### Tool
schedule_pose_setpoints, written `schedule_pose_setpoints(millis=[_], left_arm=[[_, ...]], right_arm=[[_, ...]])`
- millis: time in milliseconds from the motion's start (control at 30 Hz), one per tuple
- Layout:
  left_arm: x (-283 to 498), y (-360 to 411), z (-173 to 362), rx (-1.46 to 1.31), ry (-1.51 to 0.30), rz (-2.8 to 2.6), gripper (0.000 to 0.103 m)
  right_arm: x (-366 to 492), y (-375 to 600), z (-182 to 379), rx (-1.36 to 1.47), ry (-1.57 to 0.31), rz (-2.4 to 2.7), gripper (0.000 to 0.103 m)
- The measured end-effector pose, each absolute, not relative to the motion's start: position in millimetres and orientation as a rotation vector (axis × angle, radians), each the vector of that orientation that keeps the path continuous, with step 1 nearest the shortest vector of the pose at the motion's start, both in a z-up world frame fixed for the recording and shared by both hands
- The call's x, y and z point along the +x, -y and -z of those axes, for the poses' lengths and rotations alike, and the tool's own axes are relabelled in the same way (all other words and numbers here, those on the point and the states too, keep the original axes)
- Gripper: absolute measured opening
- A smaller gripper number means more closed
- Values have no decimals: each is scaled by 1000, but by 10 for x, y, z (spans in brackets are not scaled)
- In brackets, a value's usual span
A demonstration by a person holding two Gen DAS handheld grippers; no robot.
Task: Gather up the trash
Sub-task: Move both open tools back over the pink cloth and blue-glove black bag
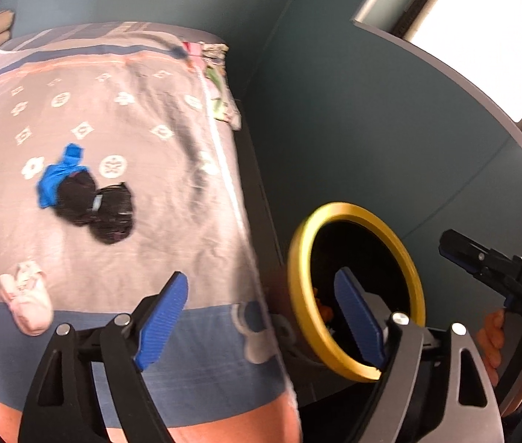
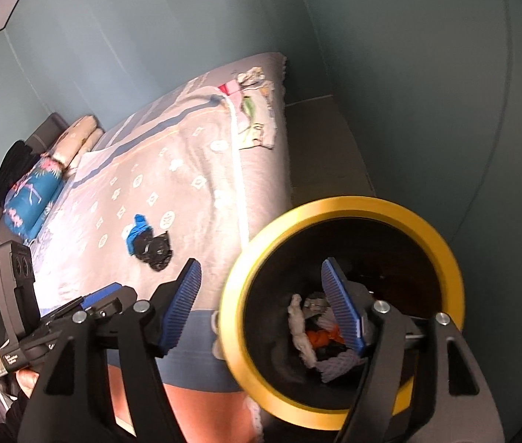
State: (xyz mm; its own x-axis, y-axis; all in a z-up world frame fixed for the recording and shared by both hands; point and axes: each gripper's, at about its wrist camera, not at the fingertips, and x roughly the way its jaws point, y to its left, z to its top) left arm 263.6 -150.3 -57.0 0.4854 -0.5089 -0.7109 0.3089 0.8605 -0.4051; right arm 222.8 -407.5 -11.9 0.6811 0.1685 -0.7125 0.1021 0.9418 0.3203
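Observation:
A black bin with a yellow rim (image 2: 334, 206) stands on the floor by the bed's near corner, and the left wrist view shows the bin (image 1: 349, 210) too. White, orange and grey scraps (image 2: 316, 336) lie inside it. On the bedcover lie a crumpled blue and black bundle (image 1: 83, 195), also seen as the bundle (image 2: 148, 243), and a pinkish white wad (image 1: 26, 297). My left gripper (image 1: 261, 317) is open and empty, its right finger in front of the bin's mouth. My right gripper (image 2: 262, 306) is open and empty, straddling the bin's rim.
The bed (image 1: 131, 118) has a grey cover with white motifs and a blue band at its foot. A floral cloth (image 2: 253, 110) lies at its far corner; pillows (image 2: 39, 184) sit at the head. A teal wall (image 2: 427, 92) runs behind the bin. A window (image 1: 482, 37) is high right.

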Motion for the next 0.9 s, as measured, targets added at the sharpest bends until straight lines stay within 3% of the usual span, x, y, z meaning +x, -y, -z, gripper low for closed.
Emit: schedule_pose_setpoints(millis=[433,900], left_arm=[[2686,789,606,-260,-913,376,82],[2766,22,913,-301,-950,251,83]], right_arm=[[2704,3250,175,299,-851,-180,75],[3334,2337,434,222,-932,-277,75]])
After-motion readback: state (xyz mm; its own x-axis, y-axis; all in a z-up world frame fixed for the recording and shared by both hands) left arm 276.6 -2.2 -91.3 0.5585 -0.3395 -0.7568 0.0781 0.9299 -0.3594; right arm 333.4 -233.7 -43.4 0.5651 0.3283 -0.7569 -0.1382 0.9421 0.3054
